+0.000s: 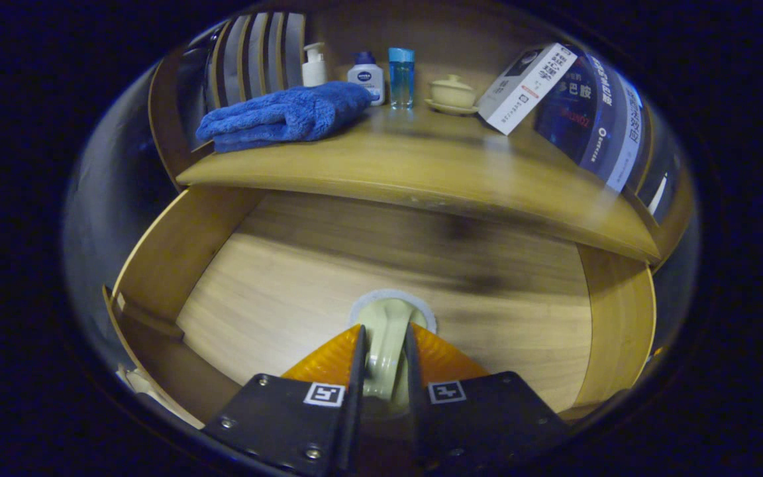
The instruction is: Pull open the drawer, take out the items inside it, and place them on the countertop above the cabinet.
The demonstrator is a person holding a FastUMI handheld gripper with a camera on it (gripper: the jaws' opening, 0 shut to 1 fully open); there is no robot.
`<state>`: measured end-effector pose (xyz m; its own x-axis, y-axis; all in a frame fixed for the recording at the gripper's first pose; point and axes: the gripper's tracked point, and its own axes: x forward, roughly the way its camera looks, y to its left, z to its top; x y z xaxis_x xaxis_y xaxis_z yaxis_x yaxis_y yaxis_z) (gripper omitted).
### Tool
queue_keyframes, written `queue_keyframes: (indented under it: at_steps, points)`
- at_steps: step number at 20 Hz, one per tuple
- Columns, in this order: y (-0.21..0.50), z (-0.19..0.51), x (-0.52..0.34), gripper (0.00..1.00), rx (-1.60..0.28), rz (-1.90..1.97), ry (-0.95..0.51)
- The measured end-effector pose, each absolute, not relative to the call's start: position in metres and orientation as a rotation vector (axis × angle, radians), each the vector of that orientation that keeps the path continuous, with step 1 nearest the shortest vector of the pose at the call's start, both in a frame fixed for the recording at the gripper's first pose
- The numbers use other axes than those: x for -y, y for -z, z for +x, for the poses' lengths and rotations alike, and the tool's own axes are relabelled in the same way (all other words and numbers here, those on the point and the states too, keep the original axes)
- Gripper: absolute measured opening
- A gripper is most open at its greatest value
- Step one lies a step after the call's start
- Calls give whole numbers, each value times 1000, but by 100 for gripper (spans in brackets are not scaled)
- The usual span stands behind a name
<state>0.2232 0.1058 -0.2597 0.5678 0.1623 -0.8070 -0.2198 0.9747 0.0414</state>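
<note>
Down inside the open drawer [176,245], the gripper [385,344] has its two fingers drawn close together, with a pale cream object [387,331] between them. It looks like a small ceramic spoon or scoop seen end-on, its handle running back between the fingers and its rounded end just ahead of the tips, over a greyish ring on the drawer floor; exactly what it is cannot be told. Both fingers appear to press against its sides.

Around that object the drawer's wooden floor is bare, with light wooden walls rising to either side of it.

Above the drawer runs the countertop [421,165] of the cabinet. On it, a folded blue towel [285,116] lies toward the left end. Behind the towel stand a white pump bottle [314,66], a small white bottle with a blue cap [366,74] and a clear blue bottle [401,76] in a row. Right of these sits a cream lidded cup on a saucer [452,94], and beyond it a white box [526,86] leans tilted against a dark blue package [593,112].
</note>
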Motion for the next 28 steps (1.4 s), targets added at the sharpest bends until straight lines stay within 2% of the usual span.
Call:
queue_keyframes:
  at_steps: [2,3,13,28]
  points:
    - [260,225,-105,31,-907,-64,-205]
    - [258,225,-105,18,-915,-63,-201]
    - [238,231,-103,17,-810,7,-159]
    - [110,241,-96,17,-560,50,-195]
